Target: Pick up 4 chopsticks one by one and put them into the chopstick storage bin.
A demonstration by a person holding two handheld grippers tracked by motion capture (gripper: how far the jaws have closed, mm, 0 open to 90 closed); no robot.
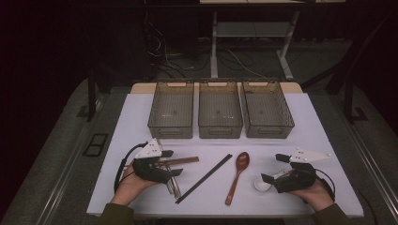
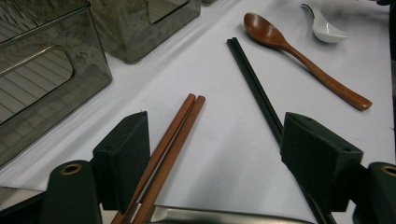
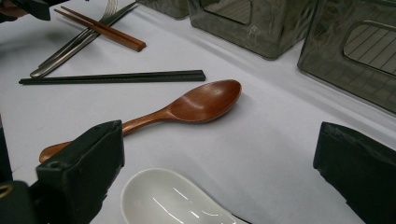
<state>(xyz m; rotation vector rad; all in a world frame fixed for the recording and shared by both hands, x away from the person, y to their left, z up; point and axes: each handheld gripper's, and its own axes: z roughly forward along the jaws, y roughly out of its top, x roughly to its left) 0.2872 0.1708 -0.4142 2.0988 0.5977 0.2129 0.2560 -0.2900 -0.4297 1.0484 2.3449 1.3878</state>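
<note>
On the tabletop [image 1: 141,112], our left gripper [image 2: 212,154] straddles the brown chopsticks [image 2: 175,135] with parted fingers, not yet pinching; closing off-centre could catch one stick. Our right gripper [image 3: 219,172], fingers wide, flanks the white spoon [image 3: 173,200], which could skid.

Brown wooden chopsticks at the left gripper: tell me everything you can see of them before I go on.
The brown wooden chopsticks are a matched pair of slim reddish-brown sticks with a smooth finish, lying flat on the white table side by side and touching along their length. They lie between the left gripper jaws, close to the left-hand pad, which does not yet press on them. In the right gripper view they cross over metal cutlery. Their blunt ends point toward the black chopsticks, apart from them.
</note>
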